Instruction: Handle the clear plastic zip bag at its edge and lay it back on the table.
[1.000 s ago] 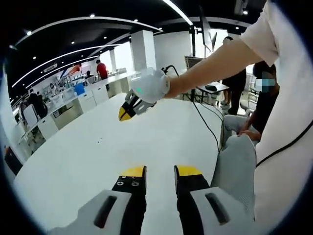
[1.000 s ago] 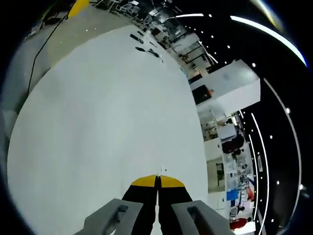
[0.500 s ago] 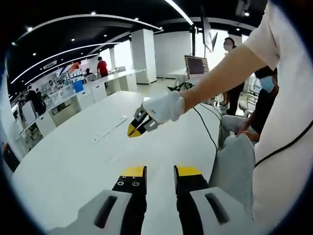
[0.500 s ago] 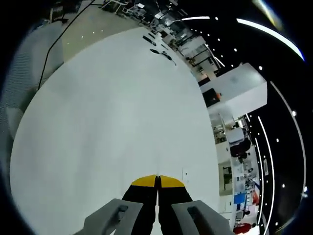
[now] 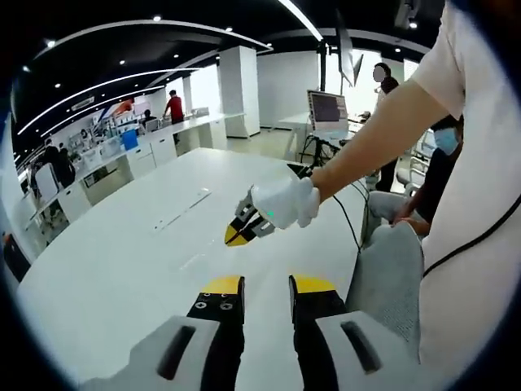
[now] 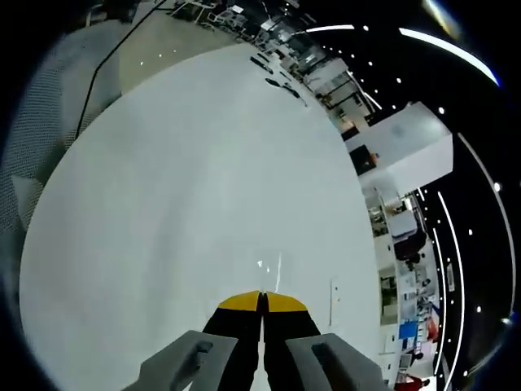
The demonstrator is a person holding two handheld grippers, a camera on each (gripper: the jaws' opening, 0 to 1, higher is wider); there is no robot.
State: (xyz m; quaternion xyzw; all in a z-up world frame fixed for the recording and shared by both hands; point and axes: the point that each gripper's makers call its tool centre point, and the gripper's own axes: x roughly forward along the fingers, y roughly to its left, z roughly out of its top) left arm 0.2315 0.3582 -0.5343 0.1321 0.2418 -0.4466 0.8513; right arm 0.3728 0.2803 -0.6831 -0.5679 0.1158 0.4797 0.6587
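The clear zip bag (image 6: 273, 269) lies flat on the white table (image 6: 187, 179), visible only as faint glints just ahead of my right gripper (image 6: 262, 300). That gripper's yellow-tipped jaws are pressed together, and I cannot tell whether they touch the bag's edge. In the left gripper view a white-gloved hand holds the right gripper (image 5: 236, 235) low over the table (image 5: 122, 261), tips pointing down-left. A faint sheen that may be the bag (image 5: 192, 261) shows left of it. My left gripper (image 5: 269, 285) stands open near the table's front with nothing between its jaws.
A black cable (image 5: 346, 216) runs along the table's right side, beside a grey chair back (image 5: 391, 277). A thin pale strip (image 5: 183, 209) lies farther out on the table. A monitor (image 5: 329, 107), counters and several people stand beyond.
The right gripper has come down and nearer to the left gripper, staying shut. The bag's glints have come into the right gripper view just ahead of its tips.
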